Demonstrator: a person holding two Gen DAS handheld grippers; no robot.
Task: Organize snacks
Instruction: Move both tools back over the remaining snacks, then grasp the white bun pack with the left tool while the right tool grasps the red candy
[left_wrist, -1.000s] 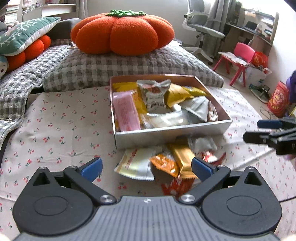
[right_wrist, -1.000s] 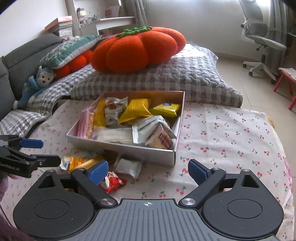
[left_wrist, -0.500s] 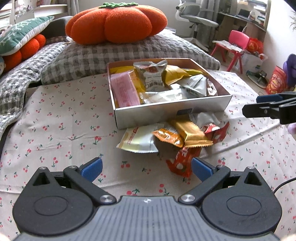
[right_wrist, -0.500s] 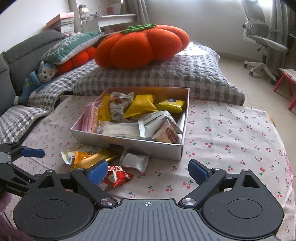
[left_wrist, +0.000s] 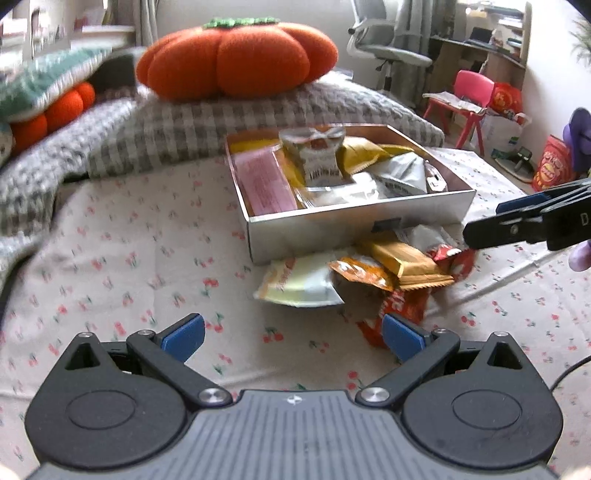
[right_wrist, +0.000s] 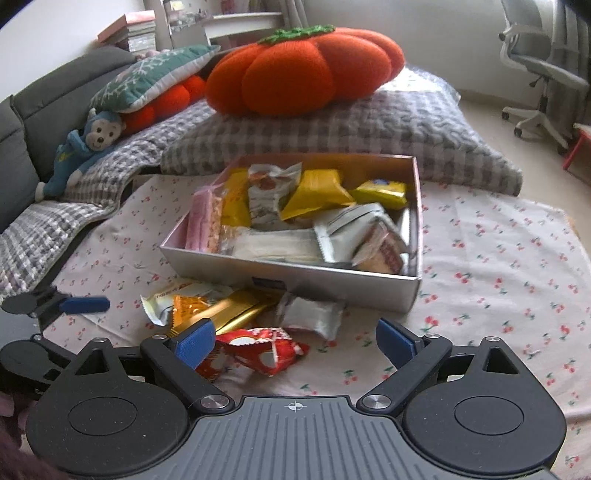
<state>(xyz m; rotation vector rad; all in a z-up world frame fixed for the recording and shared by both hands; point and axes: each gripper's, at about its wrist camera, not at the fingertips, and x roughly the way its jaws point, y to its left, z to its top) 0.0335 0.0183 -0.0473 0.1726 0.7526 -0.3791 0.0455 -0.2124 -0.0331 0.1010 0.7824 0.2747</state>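
Both grippers spread wide, nothing held. Left gripper (left_wrist: 291, 334) hovers above the cherry-print cloth (left_wrist: 110, 266), snack pile ahead and slightly right of it. Red wrapper (left_wrist: 400, 306) lies just beyond its right finger pad (left_wrist: 402, 338). Right gripper (right_wrist: 293, 341) hovers over the same pile from the other side; the red wrapper (right_wrist: 255, 350) lies between its fingers, close to the left pad (right_wrist: 194, 343).

Loose pile against the front wall of the silver box (right_wrist: 332, 278), 5 packets countable: 1 pale cream-yellow packet (left_wrist: 299, 286), 1 orange packet (left_wrist: 360, 273), 1 gold bar (left_wrist: 406, 260), 1 red wrapper, 1 white packet (right_wrist: 310, 317). More may be hidden beneath.

1 box, on the cloth, well filled: 1 pink pack (left_wrist: 264, 184) along its left wall, about 3 yellow packets (right_wrist: 317, 192), several white and silver ones; exact total cannot be told, overlapping.

Behind the box: 1 grey checked cushion (right_wrist: 351, 125) with 1 orange pumpkin pillow (right_wrist: 299, 70) on top. 1 blue monkey toy (right_wrist: 79, 147) to the left on the sofa.
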